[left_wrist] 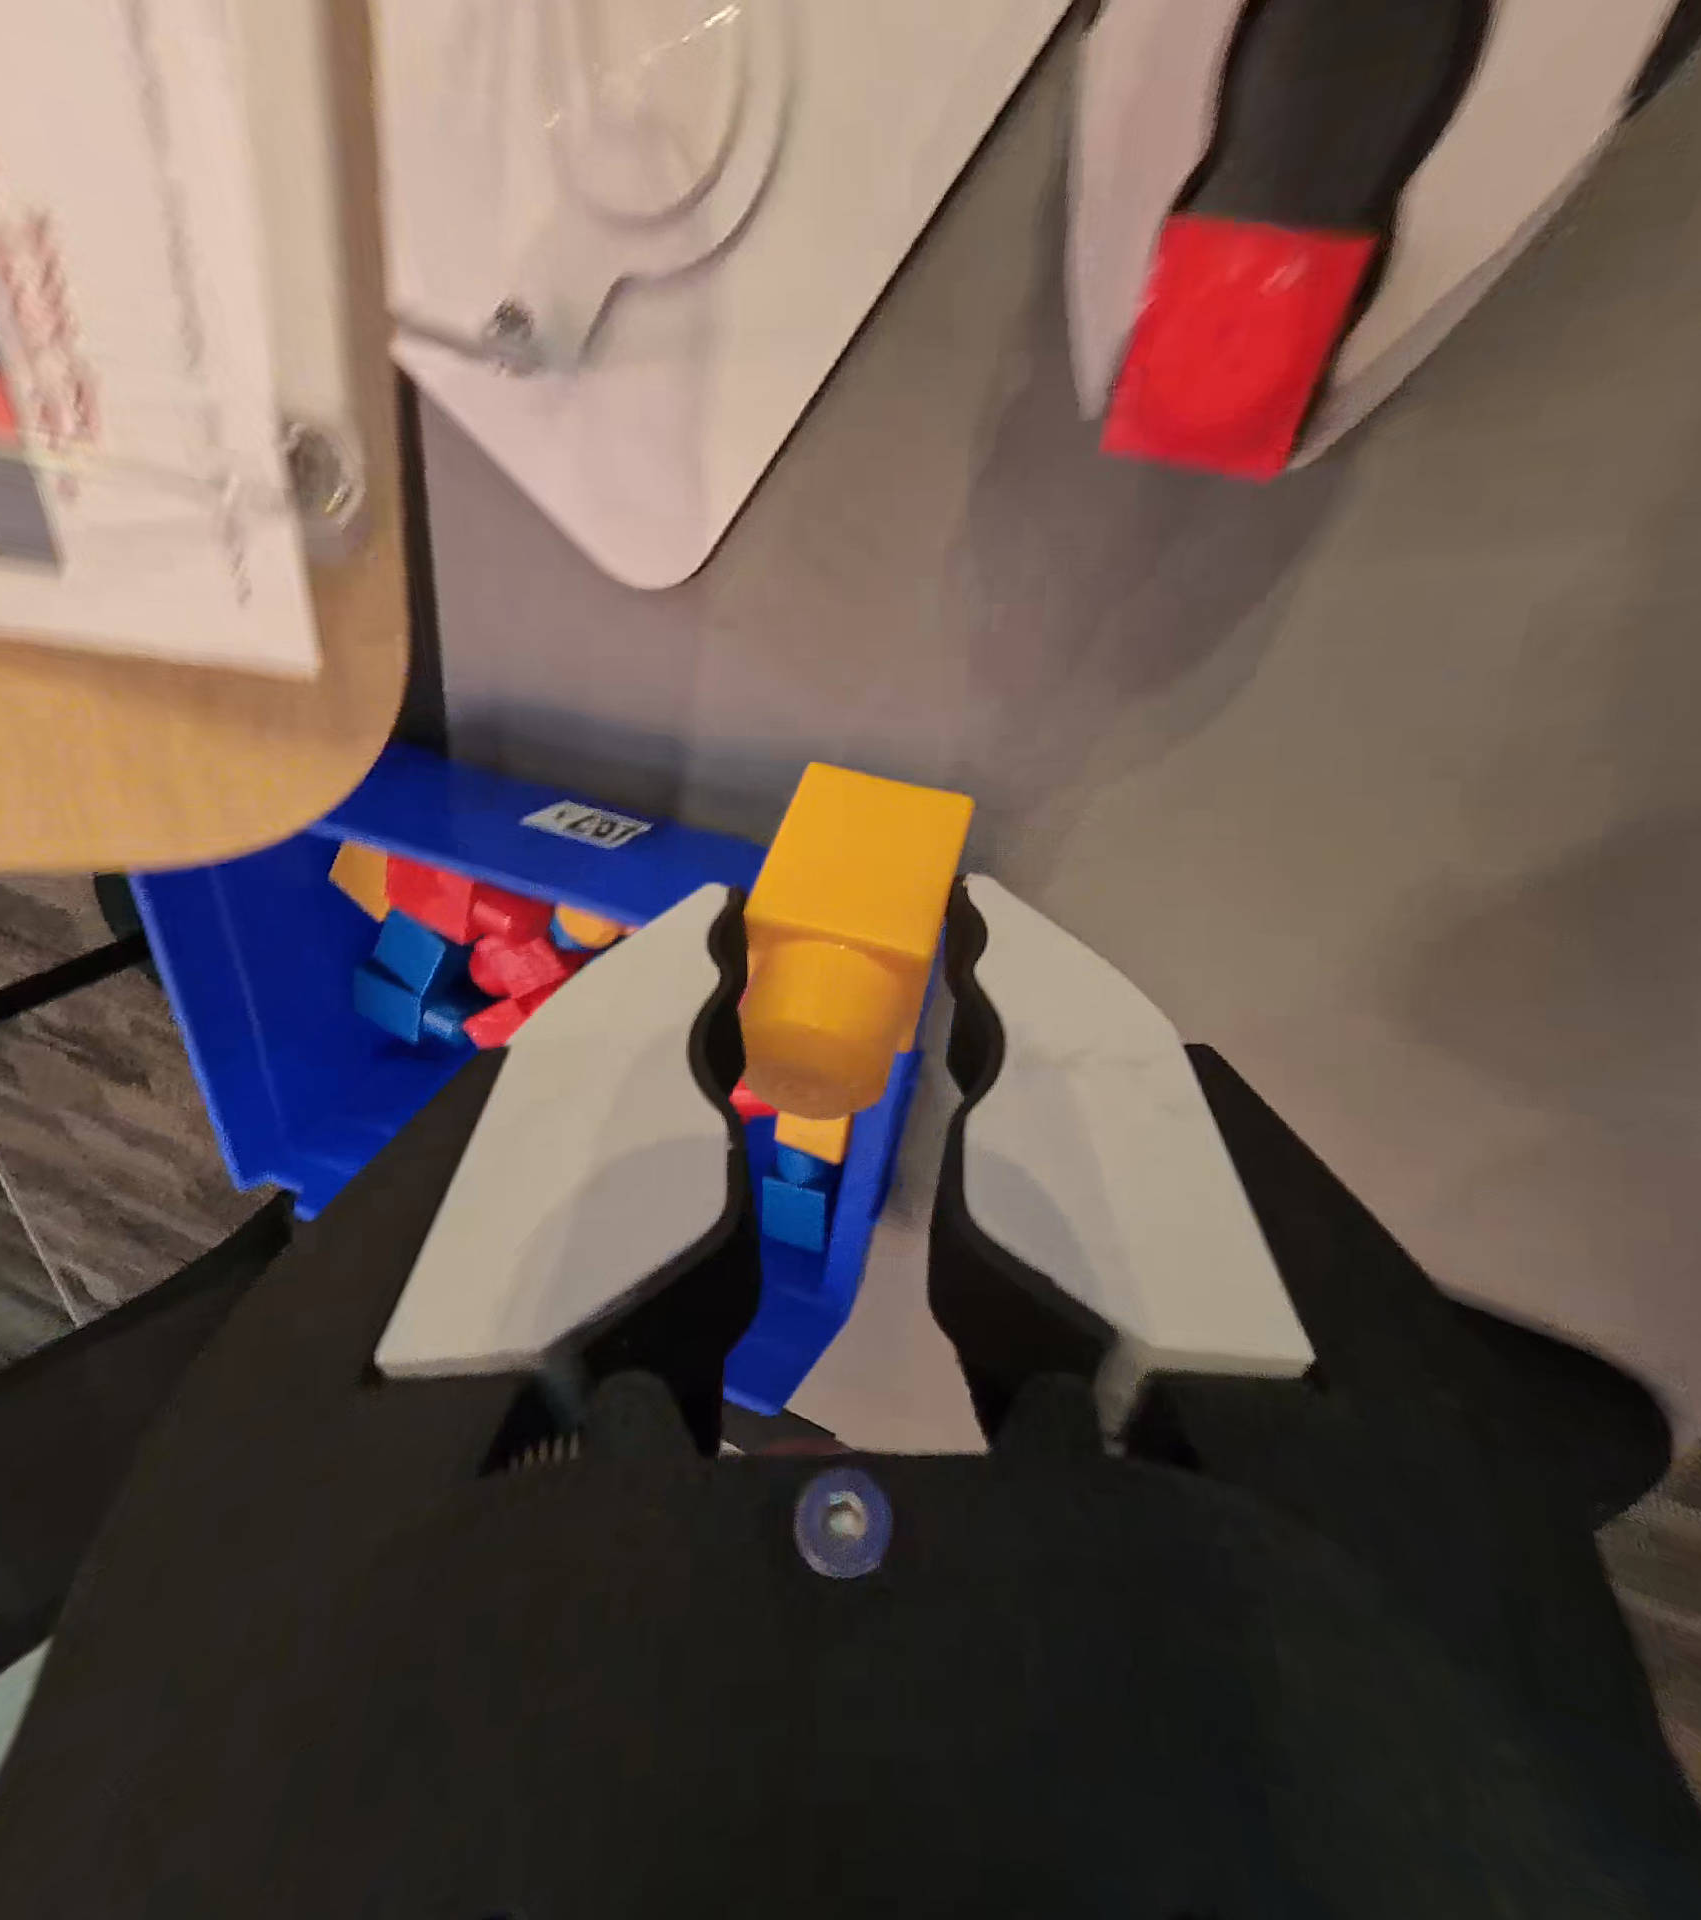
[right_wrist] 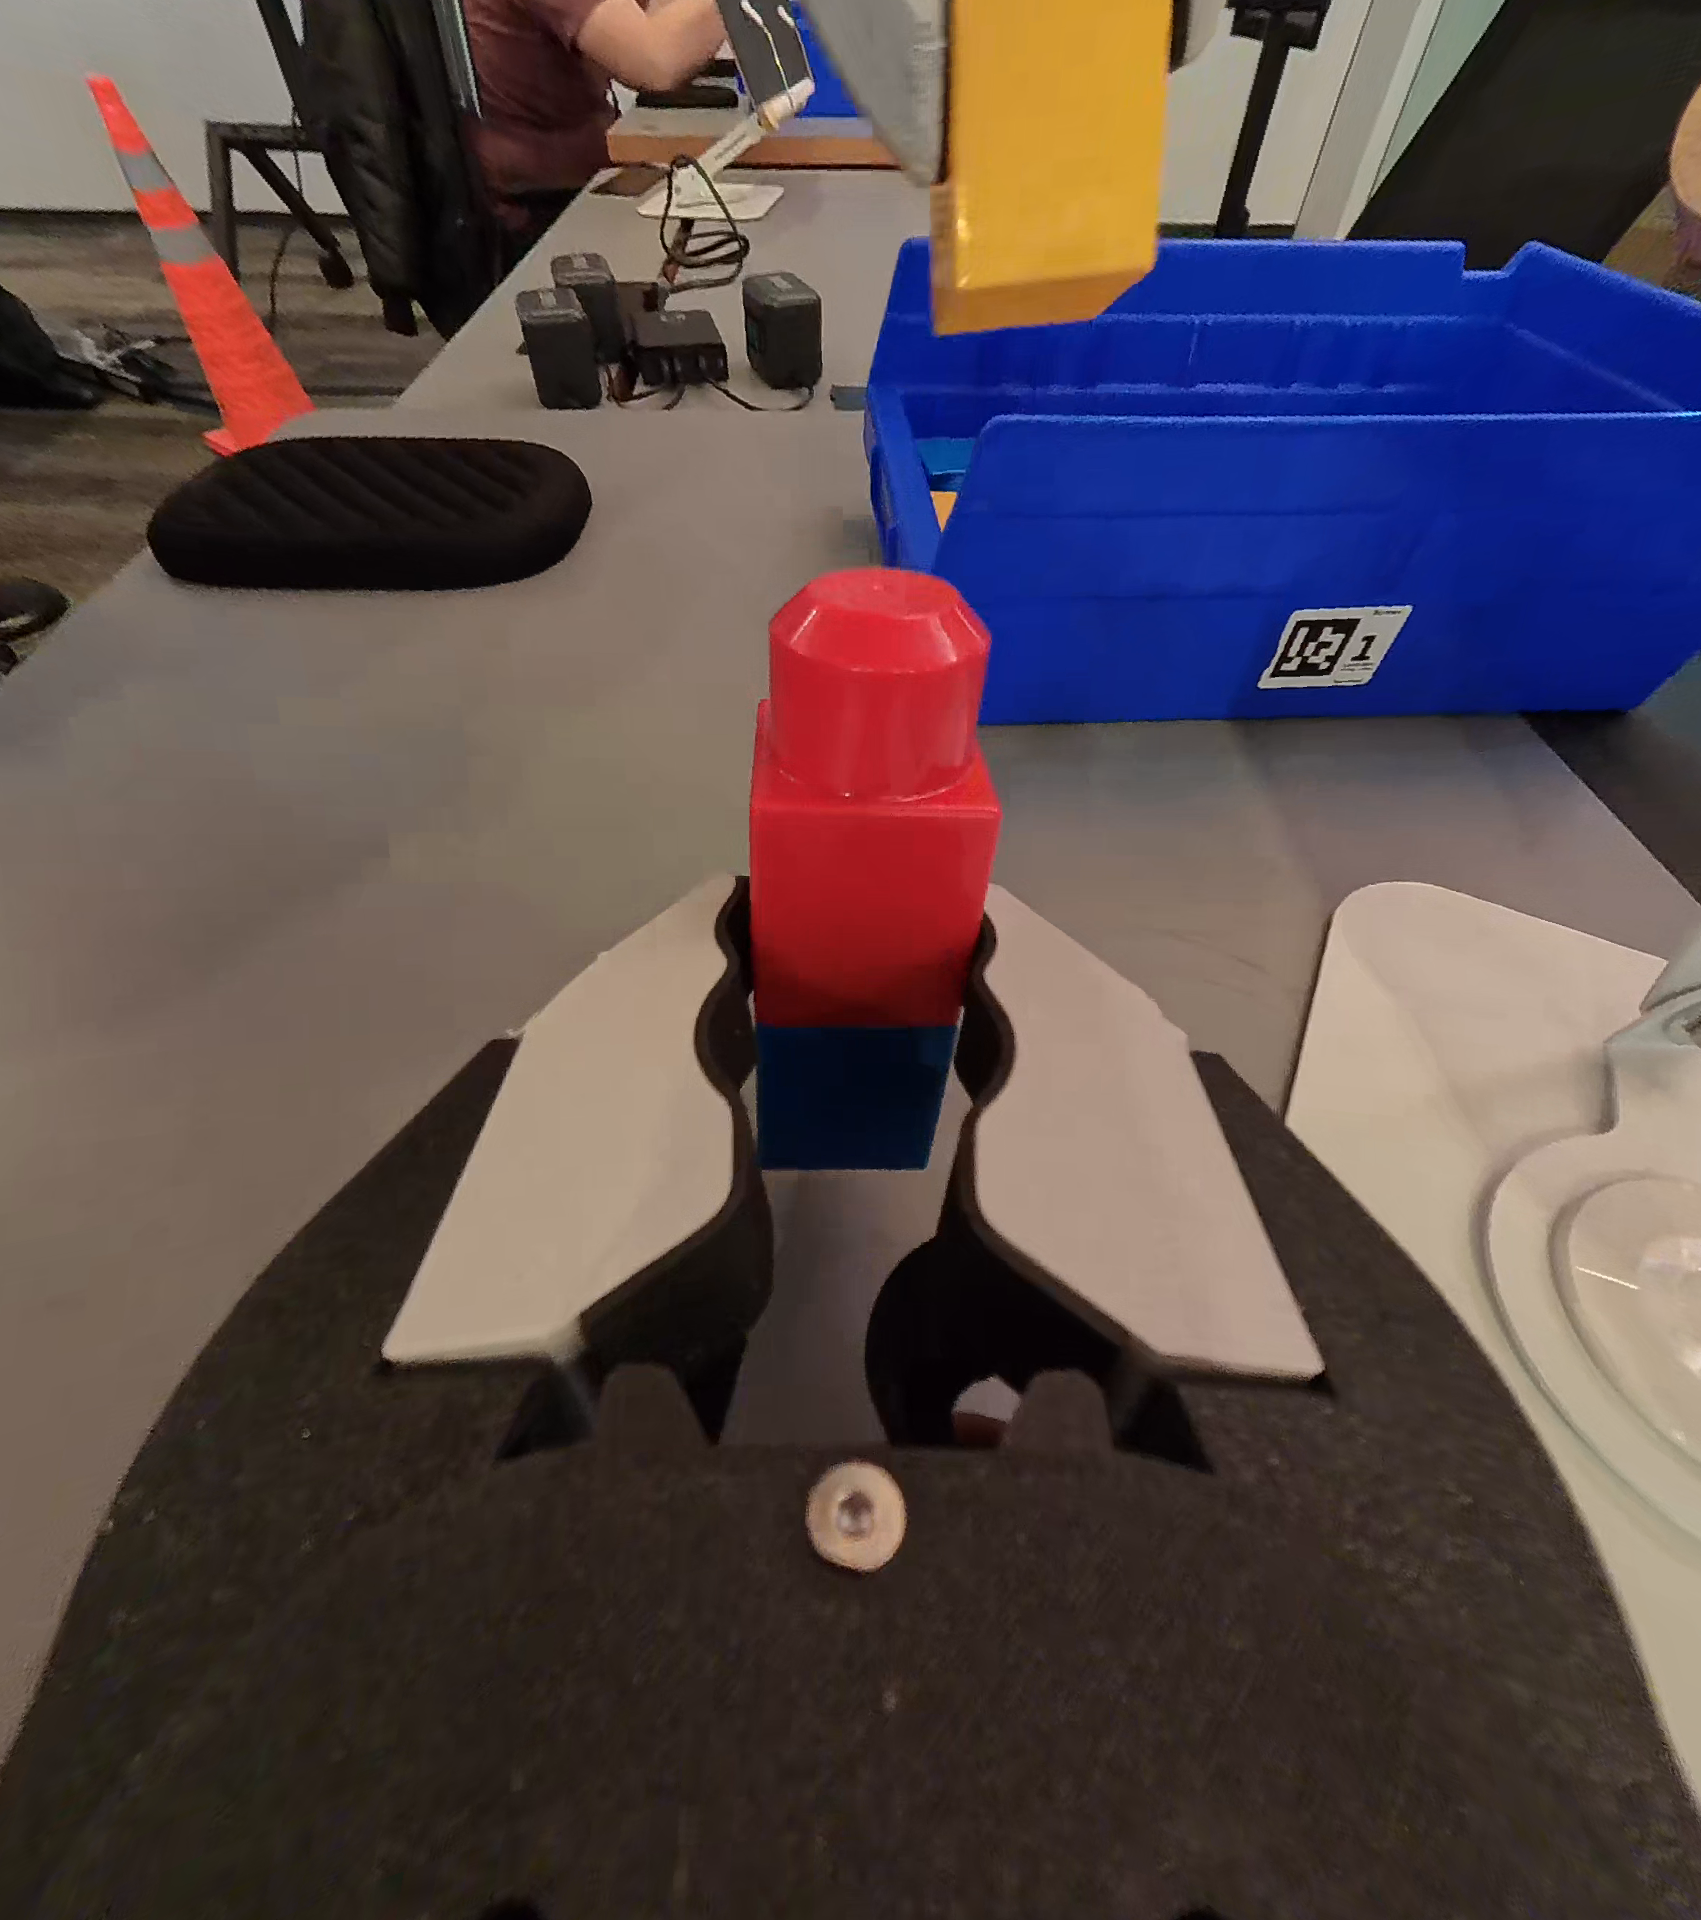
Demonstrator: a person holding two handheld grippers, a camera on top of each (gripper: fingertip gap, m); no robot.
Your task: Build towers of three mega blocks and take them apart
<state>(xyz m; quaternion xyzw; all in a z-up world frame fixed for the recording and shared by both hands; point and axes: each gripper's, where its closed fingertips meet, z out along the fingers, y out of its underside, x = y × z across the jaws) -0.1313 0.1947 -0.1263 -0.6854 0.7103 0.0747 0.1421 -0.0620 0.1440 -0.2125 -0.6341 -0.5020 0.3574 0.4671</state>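
"Two blocks were stacked, a third was in the air. That is what I logged. On my right wrist view the right gripper (right_wrist: 865, 1029) was clenched on the stack: red block (right_wrist: 872, 883) seated on blue block (right_wrist: 851, 1101), stud up, long axis upright, jaws bearing on the seam between them."

"And the left?"

"On the left wrist view my left gripper (left_wrist: 846, 935) was clamped on the yellow block (left_wrist: 851, 914), stud facing the camera, hollow end away. Below it lay the blue bin (left_wrist: 233, 1039) with loose blocks (left_wrist: 472, 956) inside."

"Where did the yellow one sit against the stack?"

"Higher, and beyond it. From the right wrist it hung at the top of the frame, a little to the right of the red stud, over the bin's near wall, well apart from the stack. From the left wrist the red block showed far off, upper right."

"Your finding?"

"I judged the capping step pending. The yellow block's hollow end had to come over the red stud with both axes in line; the left gripper carried it, the right only steadied."
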